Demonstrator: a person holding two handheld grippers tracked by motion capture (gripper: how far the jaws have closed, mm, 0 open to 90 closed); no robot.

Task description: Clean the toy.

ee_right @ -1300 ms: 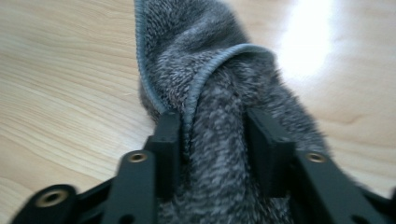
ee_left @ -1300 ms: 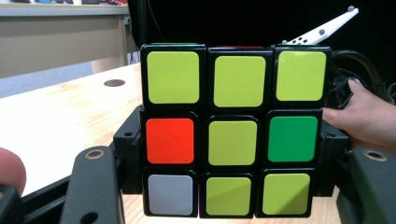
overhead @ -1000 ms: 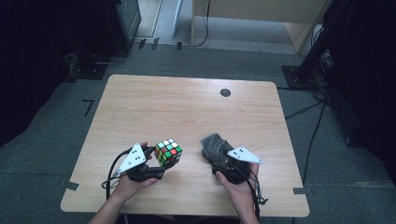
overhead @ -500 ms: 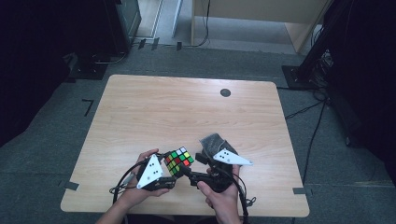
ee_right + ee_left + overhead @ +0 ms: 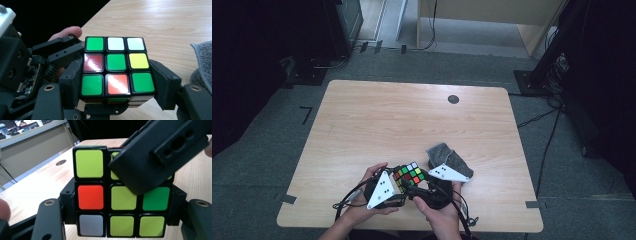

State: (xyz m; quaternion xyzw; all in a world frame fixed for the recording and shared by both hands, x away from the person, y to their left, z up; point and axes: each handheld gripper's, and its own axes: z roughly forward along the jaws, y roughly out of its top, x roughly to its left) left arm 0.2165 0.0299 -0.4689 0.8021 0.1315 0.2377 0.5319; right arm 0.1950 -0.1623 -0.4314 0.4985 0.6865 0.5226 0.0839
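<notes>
Cube work, mid-way. Going left to right in the high view: left hand (image 5: 362, 202) at lower centre-left of frame carries the left gripper (image 5: 398, 192), white three-cornered plate on top, cable trailing off toward the lower left. Rubik's cube (image 5: 409, 175) sits just right of it, lower centre, lifted off the table (image 5: 387, 120) and pinned between both tools. Right gripper (image 5: 412, 189) comes in from the lower right, held by the right hand (image 5: 439, 212). Grey cloth (image 5: 447, 157) lies on the table just beyond that hand, right of the cube. Small dark hole (image 5: 453, 99) at upper right of the tabletop, well apart from everything.

Left gripper view: its jaws are clamped on the cube (image 5: 120, 197) at both sides of the lower layers, lime, orange, green and white stickers facing the camera; the other gripper's black jaw crosses the upper right of the frame over the top row.

Right gripper view: its jaws have just been closing and its pads now press the cube (image 5: 116, 66) on both flanks, so it grasps it too; mostly green face up, with white, yellow, red, orange mixed in. Cloth (image 5: 202, 65) at right edge.

Progress, my read: cube is picked up and gripped two-handed, faces plainly scrambled. Layer turns remain; nothing looks solved. Cloth untouched.
</notes>
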